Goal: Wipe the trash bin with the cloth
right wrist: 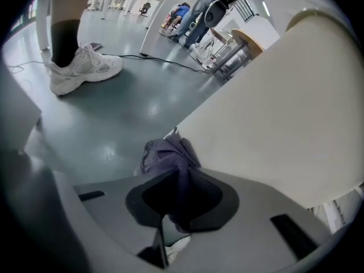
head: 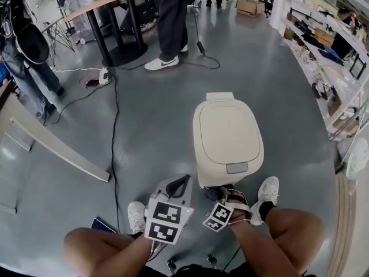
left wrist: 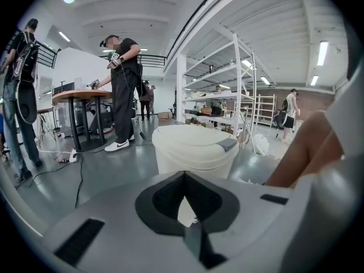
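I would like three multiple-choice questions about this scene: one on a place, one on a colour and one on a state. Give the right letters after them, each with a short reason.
1. Where is the cloth?
A. spread on the bin's lid
B. between the jaws of the right hand-held gripper, beside the bin's wall
C. on the floor under the table

2. What colour is the trash bin?
A. cream
B. red
C. black

3. In what state is the bin's lid?
A. raised open
B. closed
C. taken off and lying on the floor

Answers:
1. B, because the right gripper view shows the purple cloth pinched in the jaws next to the pale wall.
2. A, because the head view shows a cream body and lid.
3. B, because the lid lies flat on the bin in the head view.
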`<state>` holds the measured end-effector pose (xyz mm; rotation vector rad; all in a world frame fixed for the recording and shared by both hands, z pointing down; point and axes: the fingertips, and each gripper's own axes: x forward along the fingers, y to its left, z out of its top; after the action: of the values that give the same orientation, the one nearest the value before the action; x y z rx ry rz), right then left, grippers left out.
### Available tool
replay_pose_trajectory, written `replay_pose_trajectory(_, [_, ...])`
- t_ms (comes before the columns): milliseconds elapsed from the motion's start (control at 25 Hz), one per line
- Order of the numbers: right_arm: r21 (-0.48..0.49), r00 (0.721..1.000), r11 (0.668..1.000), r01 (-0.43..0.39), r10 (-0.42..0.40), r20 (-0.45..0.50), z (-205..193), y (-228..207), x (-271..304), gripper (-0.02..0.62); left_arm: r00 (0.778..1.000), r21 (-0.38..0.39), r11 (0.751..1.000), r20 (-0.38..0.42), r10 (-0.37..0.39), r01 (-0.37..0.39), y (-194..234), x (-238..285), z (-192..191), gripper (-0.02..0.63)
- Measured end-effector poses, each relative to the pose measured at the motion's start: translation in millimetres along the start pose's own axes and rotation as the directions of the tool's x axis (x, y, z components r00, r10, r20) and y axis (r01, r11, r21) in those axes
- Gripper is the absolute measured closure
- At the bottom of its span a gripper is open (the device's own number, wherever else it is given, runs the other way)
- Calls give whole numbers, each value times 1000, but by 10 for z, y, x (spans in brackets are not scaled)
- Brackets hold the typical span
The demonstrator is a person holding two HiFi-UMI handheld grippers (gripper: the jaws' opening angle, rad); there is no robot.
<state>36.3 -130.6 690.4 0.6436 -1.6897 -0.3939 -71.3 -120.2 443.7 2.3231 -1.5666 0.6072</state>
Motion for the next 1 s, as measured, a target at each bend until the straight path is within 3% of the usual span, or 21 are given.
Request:
replay_pose_trajectory(520, [257, 989, 966, 40, -1, -150, -792, -276, -30, 543, 999, 29, 998, -14, -51, 52, -252, 69, -2, 606])
replay_pose_trajectory(720, [309, 994, 950, 51, -20, -103, -908, -400, -237, 543, 997, 24, 997, -28, -66, 67, -327, 83, -4, 606])
replay_pose_trajectory(1000, [457, 999, 888, 38, -41, -3, -897, -590, -805, 543, 985, -91, 981, 38, -166, 169, -724, -30, 507, 606])
